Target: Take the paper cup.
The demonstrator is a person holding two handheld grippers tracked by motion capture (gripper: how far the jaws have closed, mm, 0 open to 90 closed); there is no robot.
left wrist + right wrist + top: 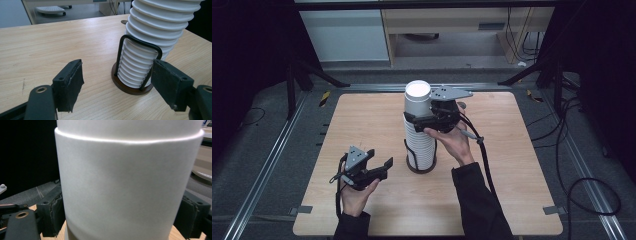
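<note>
The left gripper (pixel 379 166) hovers low over the wooden table (pixel 512 200), jaws spread wide with nothing between them. Ahead of its jaws and slightly to their right stands the stack of white paper cups (pixel 152 42) in a dark wire holder (pixel 132 88) with a round base. The right gripper (pixel 419 119) clasps the top cup (pixel 418 100) of that stack, one pad pressed against each side of its wall.
</note>
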